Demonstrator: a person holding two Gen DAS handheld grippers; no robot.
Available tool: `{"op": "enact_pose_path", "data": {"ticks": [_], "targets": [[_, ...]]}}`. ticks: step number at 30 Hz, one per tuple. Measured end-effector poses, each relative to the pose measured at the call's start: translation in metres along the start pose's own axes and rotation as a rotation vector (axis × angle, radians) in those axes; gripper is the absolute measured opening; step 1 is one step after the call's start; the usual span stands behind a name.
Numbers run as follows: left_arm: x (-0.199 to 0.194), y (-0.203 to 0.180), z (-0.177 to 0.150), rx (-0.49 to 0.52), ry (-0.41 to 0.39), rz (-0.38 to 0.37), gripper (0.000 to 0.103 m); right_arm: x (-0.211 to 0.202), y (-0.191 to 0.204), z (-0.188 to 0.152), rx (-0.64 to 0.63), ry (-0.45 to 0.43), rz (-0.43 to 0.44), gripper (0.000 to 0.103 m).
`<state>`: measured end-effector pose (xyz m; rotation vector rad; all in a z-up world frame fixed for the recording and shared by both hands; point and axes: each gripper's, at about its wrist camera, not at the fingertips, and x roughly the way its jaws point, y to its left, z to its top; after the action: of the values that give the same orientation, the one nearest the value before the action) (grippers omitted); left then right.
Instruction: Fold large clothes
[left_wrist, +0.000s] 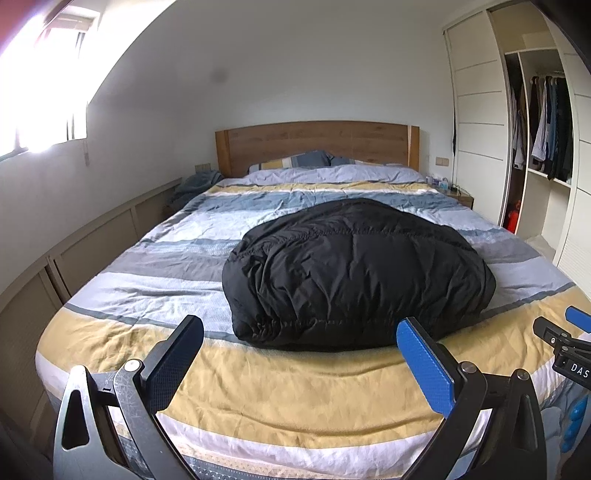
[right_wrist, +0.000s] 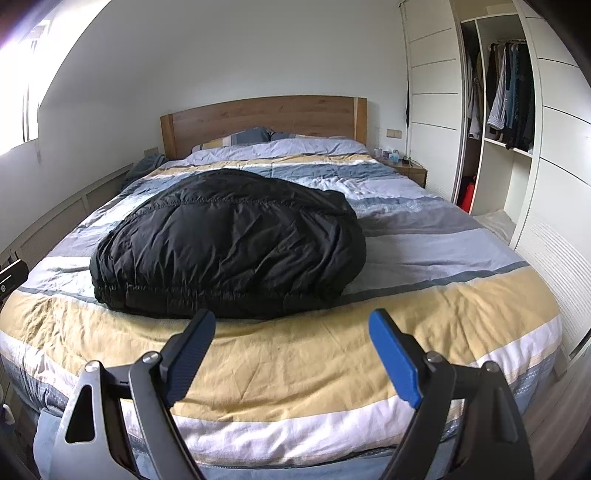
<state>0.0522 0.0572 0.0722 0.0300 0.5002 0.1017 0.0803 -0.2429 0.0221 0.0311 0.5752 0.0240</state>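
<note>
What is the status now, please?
Left gripper open, empty. Right gripper open, empty. Black jacket bundled on bed, untouched. Nothing in the way.

A bed with a striped quilt (left_wrist: 258, 398) lies ahead, its wooden headboard (left_wrist: 317, 142) and pillows (left_wrist: 295, 160) at the far end. An open wardrobe (right_wrist: 506, 92) of hanging clothes stands far right, a bright window (left_wrist: 40, 92) upper left.

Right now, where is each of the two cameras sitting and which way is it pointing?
Left wrist: on the left gripper, at the bed's foot, facing the headboard; its open fingers frame the black jacket, with the right gripper at the right edge.
Right wrist: on the right gripper, further right, facing the same way; its open fingers show, the jacket lies left of centre.
Shared: jacket, striped duvet, headboard, open wardrobe.
</note>
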Motion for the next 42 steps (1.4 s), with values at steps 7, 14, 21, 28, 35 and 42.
{"op": "enact_pose_path", "data": {"ticks": [7, 14, 21, 28, 35, 42], "targets": [[0.015, 0.003, -0.007, -0.004, 0.04, -0.002, 0.103, 0.016, 0.001, -0.007, 0.003, 0.034, -0.001, 0.085], [0.033, 0.009, -0.013, -0.01, 0.076, -0.003, 0.102, 0.029, 0.0, -0.009, -0.001, 0.058, -0.002, 0.085], [0.049, 0.011, -0.02, -0.01, 0.11, -0.01, 0.103, 0.041, 0.002, -0.012, -0.015, 0.081, -0.004, 0.085], [0.062, 0.015, -0.023, -0.018, 0.137, -0.016, 0.103, 0.047, 0.005, -0.01, -0.037, 0.085, -0.01, 0.085], [0.071, 0.022, -0.023, -0.025, 0.146, -0.006, 0.102, 0.049, 0.006, -0.007, -0.049, 0.084, -0.01, 0.085], [0.073, 0.026, -0.025, -0.024, 0.15, 0.013, 0.103, 0.052, 0.005, -0.007, -0.056, 0.089, -0.016, 0.085]]}}
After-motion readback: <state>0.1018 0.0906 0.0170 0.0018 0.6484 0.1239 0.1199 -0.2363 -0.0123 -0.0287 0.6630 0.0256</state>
